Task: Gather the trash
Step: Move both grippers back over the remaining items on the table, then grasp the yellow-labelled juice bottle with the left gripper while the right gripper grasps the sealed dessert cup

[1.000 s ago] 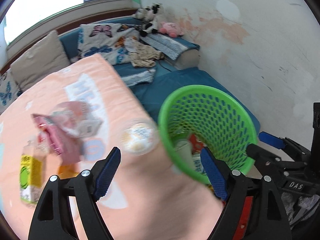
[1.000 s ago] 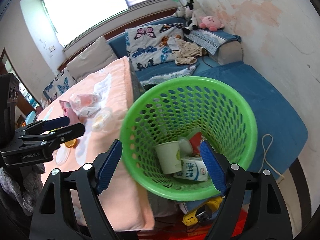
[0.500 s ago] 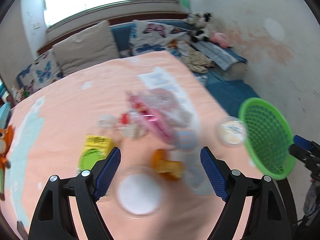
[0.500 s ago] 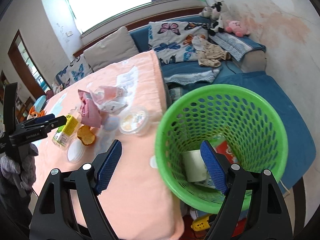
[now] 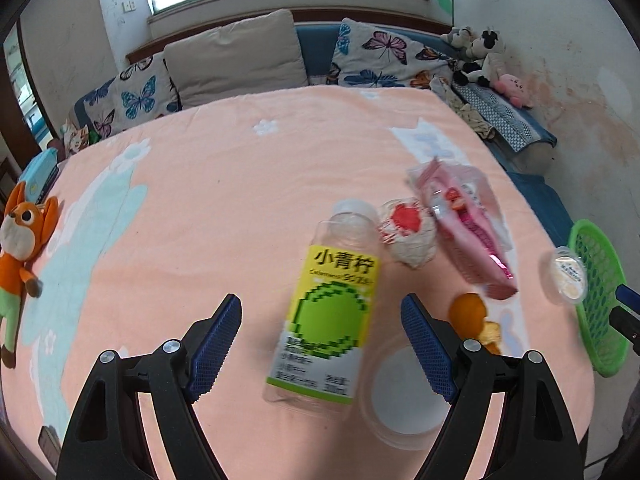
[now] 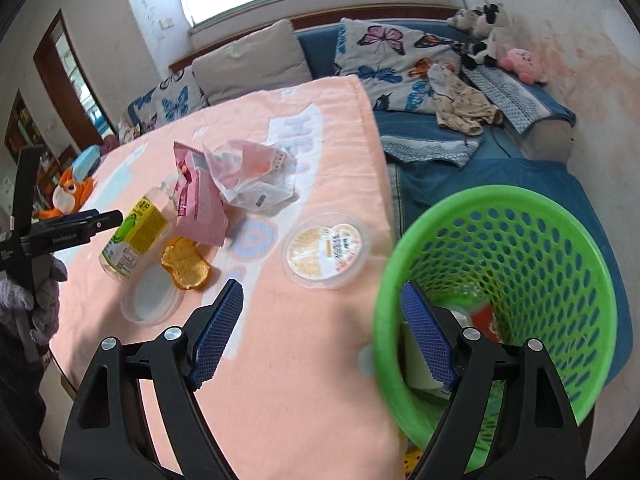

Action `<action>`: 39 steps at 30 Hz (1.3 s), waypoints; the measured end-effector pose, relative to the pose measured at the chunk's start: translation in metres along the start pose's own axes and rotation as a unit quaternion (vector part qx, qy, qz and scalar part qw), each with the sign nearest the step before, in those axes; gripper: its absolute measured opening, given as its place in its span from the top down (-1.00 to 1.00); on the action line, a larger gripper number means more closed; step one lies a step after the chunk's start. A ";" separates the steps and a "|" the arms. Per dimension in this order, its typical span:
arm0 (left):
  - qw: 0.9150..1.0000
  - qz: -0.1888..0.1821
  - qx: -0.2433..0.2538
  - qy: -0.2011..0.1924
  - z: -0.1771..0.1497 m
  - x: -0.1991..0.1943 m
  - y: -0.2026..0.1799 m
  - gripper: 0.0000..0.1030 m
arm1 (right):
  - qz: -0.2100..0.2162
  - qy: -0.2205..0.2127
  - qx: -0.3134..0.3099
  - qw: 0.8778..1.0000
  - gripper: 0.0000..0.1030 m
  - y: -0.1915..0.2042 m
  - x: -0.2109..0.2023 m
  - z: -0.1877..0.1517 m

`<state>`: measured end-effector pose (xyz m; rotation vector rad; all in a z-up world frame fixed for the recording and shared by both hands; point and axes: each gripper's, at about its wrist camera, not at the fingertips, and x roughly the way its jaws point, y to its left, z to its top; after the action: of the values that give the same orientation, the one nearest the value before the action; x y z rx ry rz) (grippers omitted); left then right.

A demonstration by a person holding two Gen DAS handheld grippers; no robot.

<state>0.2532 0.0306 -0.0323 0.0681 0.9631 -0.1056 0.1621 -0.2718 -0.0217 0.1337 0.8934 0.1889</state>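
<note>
Under the left wrist camera: left gripper (image 5: 321, 340), jaws spread wide, nothing gripped, blue ribbed pads clear of everything. Between the pads, lying flat on the peach-coloured printed tablecloth (image 5: 208, 184): clear plastic bottle with yellow-and-green label (image 5: 330, 308), neck pointing away. Just right of the bottle's base: clear round plastic lid (image 5: 402, 398), partly behind the right pad. Beyond it: orange peel pieces (image 5: 472, 318). Near the bottle's neck: crumpled white-and-red wrapper (image 5: 408, 232), pink foil snack bag (image 5: 476, 240) beside it. At the table's right edge: sealed round plastic cup with printed film top (image 5: 567, 276), touching or just beside the green perforated plastic basket (image 5: 598, 300). Far left: orange fox plush toy (image 5: 22, 248).

Under the right wrist camera: right gripper (image 6: 321, 338), jaws well apart and just been opening a little further, nothing held; right pad in front of the green basket (image 6: 532, 280), left pad above the tablecloth (image 6: 320, 380). Inside the basket: cartons and a cup, partly hidden. On the tablecloth just left of the basket: sealed cup (image 6: 326, 250). Further left: peel (image 6: 185, 262), clear lid (image 6: 152, 300), bottle (image 6: 136, 236), pink bag (image 6: 200, 204), crumpled white plastic wrapper (image 6: 256, 180). At left edge: left gripper (image 6: 72, 228) in a grey-gloved hand (image 6: 30, 300).
</note>
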 end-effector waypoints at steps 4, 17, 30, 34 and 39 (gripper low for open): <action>1.000 -0.007 -0.005 0.009 0.001 0.009 0.007 -0.53 | -0.008 0.012 -0.020 1.000 -0.63 0.008 0.021 0.005; 0.999 -0.023 0.019 0.025 0.003 0.028 0.002 -0.58 | -0.044 0.044 -0.048 0.997 -0.64 0.009 0.076 0.015; 0.998 -0.022 0.032 0.051 0.015 0.060 -0.005 -0.59 | -0.056 0.049 -0.051 0.996 -0.38 0.006 0.089 0.018; 0.998 -0.021 0.032 0.056 0.018 0.068 -0.005 -0.47 | -0.053 0.048 -0.046 0.996 -0.31 0.006 0.089 0.018; 0.997 -0.041 0.031 0.056 0.019 0.071 -0.006 -0.06 | -0.047 0.040 -0.045 0.997 -0.30 0.007 0.080 0.017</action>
<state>0.3080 0.0180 -0.0794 0.0926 1.0748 -0.2104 0.2242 -0.2481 -0.0706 0.0004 0.9665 0.1480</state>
